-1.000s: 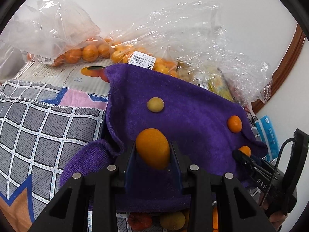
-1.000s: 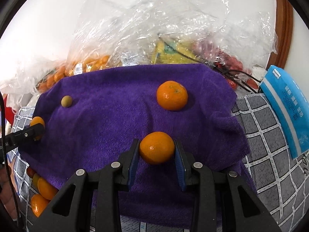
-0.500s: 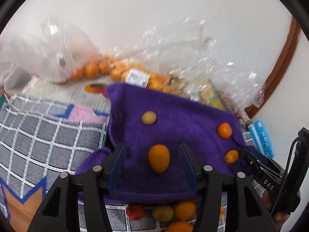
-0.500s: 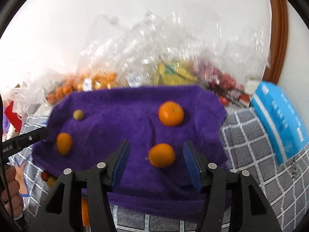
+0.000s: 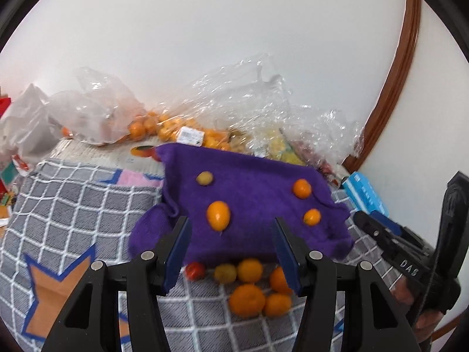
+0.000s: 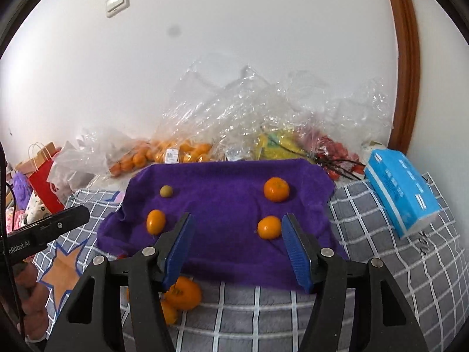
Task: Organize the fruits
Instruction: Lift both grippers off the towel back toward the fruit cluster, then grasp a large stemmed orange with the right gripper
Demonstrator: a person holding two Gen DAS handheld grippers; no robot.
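A purple towel (image 5: 258,202) (image 6: 228,205) lies on a grey checked blanket. On it rest a small yellow-green fruit (image 5: 204,178) (image 6: 166,191), an oval orange (image 5: 218,215) (image 6: 155,221) and two mandarins (image 6: 276,189) (image 6: 269,227). My left gripper (image 5: 230,233) is open above the towel's near edge, the oval orange lying free beyond its blue pads. My right gripper (image 6: 238,225) is open with its jaws still opening. The nearer mandarin lies on the towel just inside its right pad, not pressed. Several loose fruits (image 5: 249,287) sit on the blanket in front of the towel.
Clear plastic bags of oranges (image 5: 164,129) (image 6: 176,152) and other produce line the wall behind the towel. A blue tissue pack (image 6: 401,193) lies at the right, a red paper bag (image 6: 41,173) at the far left. A brown door frame (image 6: 406,58) stands at the right.
Both grippers were shut on fruit a second ago. They have opened, left the oval orange and the mandarin on the towel, and pulled up and back.
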